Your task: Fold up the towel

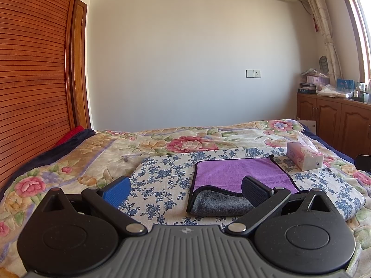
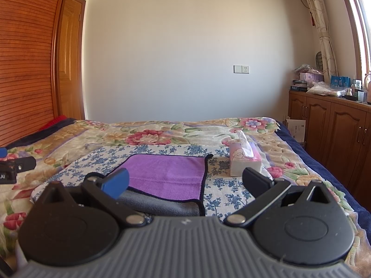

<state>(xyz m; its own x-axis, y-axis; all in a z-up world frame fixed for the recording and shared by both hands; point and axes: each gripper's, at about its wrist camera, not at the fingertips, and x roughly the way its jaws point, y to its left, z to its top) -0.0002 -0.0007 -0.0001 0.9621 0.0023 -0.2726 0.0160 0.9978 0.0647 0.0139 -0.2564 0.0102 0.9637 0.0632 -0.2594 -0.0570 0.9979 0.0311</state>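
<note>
A purple towel [image 1: 238, 171] with a grey underside and dark trim lies on a blue-flowered cloth [image 1: 162, 176] on the bed. Its near edge is turned over, showing grey. My left gripper [image 1: 185, 191] is open and empty, just short of the towel's near left corner; its right finger overlaps the near edge. In the right wrist view the towel [image 2: 167, 173] lies ahead and left of centre. My right gripper [image 2: 185, 181] is open and empty, near the towel's near right corner. The left gripper's body [image 2: 14, 169] shows at that view's left edge.
A pink tissue box [image 1: 305, 156] stands on the bed right of the towel; it also shows in the right wrist view [image 2: 243, 159]. A floral blanket [image 1: 92, 153] covers the bed. Wooden cabinets [image 2: 329, 125] stand at the right, a slatted wooden wardrobe [image 1: 30, 69] at the left.
</note>
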